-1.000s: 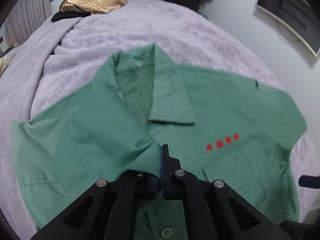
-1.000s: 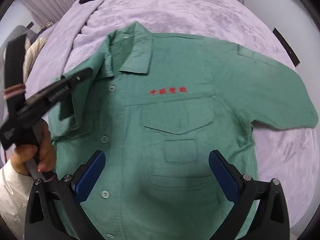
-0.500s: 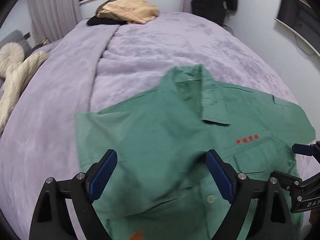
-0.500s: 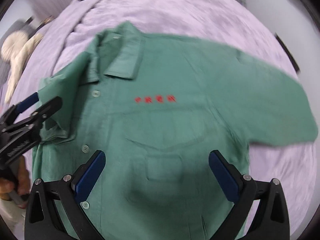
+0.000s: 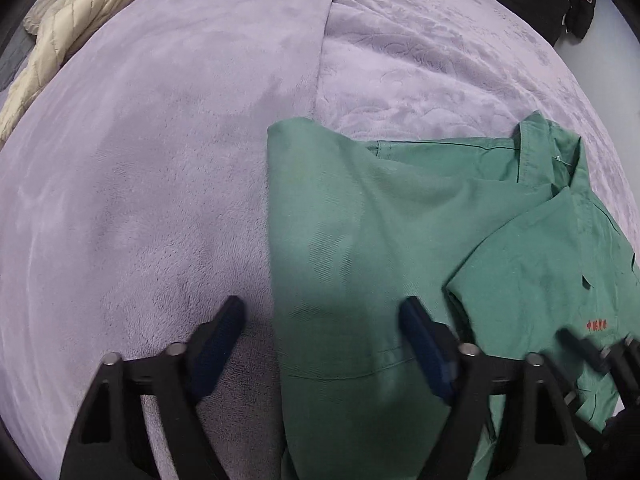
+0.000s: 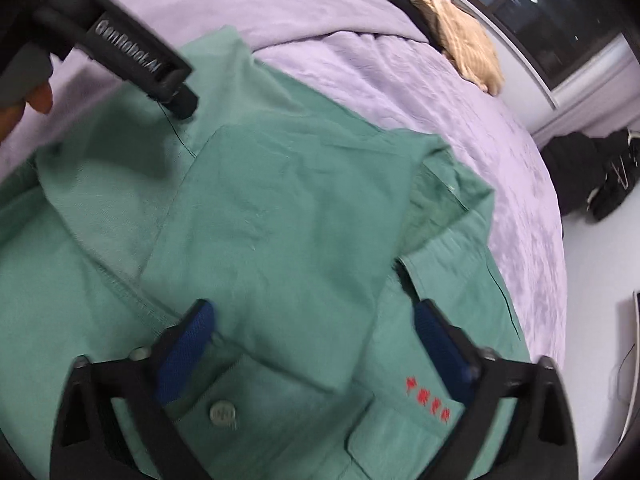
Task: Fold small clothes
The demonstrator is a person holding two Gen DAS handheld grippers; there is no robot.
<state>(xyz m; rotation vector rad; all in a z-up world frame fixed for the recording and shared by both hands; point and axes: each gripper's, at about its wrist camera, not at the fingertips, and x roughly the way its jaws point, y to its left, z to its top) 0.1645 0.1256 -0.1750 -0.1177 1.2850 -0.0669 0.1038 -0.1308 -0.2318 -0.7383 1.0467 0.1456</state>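
Now you are hovering both grippers, left gripper (image 5: 320,336) and right gripper (image 6: 316,344), jaws spread and empty, over the green shirt (image 6: 280,216). Before gripping again, be flattening the folded-in sleeve (image 6: 276,240) so its edge lies straight.

"GenRobot.AI" reads in pale letters along the left gripper (image 6: 132,64). Red embroidered characters sit on the green shirt (image 6: 280,216), too small to make out.

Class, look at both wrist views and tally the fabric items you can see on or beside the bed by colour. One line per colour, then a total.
Green: 1, the shirt
Purple: 1, the bedspread
Cream: 1, the quilted jacket
Tan: 1, the folded garment
Black: 1, the dark clothes pile
Total: 5
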